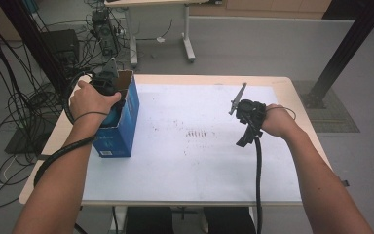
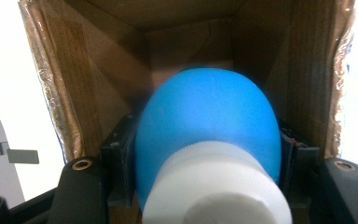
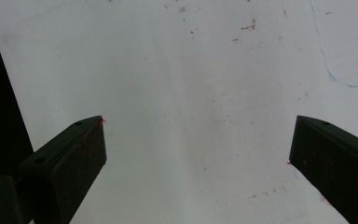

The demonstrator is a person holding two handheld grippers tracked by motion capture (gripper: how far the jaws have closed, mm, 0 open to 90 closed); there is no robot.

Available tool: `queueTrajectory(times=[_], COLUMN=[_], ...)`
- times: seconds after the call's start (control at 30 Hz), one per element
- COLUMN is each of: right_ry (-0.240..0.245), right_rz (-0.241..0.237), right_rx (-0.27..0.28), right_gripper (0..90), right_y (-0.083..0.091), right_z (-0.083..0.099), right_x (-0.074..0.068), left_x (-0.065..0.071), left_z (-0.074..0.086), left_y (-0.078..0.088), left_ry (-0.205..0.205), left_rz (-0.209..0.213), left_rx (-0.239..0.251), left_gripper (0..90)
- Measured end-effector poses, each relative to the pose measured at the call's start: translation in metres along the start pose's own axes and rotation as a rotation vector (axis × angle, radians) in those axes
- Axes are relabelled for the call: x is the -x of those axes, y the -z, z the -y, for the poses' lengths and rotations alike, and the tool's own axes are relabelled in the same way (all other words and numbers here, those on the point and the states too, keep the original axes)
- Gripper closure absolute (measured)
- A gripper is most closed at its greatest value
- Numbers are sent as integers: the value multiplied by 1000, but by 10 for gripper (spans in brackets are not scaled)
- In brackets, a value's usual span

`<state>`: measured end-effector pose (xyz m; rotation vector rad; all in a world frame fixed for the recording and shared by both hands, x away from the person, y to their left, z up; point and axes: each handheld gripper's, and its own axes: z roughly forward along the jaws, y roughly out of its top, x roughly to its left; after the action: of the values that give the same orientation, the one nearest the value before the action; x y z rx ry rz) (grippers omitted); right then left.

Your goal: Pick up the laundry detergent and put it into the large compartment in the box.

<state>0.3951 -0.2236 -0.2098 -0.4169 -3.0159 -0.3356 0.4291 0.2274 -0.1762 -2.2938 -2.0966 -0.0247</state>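
Note:
A blue rounded object with a white cylindrical end [image 2: 205, 121] sits between the jaws of my left gripper [image 2: 207, 154], which is shut on its sides. The gripper reaches into the open top of a blue cardboard box [image 1: 122, 124] with brown inner walls [image 2: 107, 60], standing at the table's left edge. From above, a hand covers the left gripper [image 1: 108, 92], and a little of the blue object [image 1: 112, 116] shows in the box mouth. My right gripper [image 1: 246, 136] hovers over the white table top at the right. Its jaws [image 3: 196, 140] stand wide open with nothing between them.
The white table top [image 1: 190, 165] carries faint reddish marks [image 1: 199, 132] near its middle. Cables [image 1: 14, 102] lie on the floor at the left. Another table's legs [image 1: 187, 44] stand behind, and a black post [image 1: 343, 48] rises at the back right.

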Motion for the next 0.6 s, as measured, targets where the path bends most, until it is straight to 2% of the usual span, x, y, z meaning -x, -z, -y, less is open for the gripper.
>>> queueTrajectory(times=[0.6], right_ry=[5], right_rz=[5], right_rx=[-1], right_gripper=[41], right_y=[1], right_z=[-2], right_x=[-1], left_x=[0], left_z=[0], left_y=[0], left_ry=[10], left_rz=[1], left_rx=[0], left_gripper=[375])
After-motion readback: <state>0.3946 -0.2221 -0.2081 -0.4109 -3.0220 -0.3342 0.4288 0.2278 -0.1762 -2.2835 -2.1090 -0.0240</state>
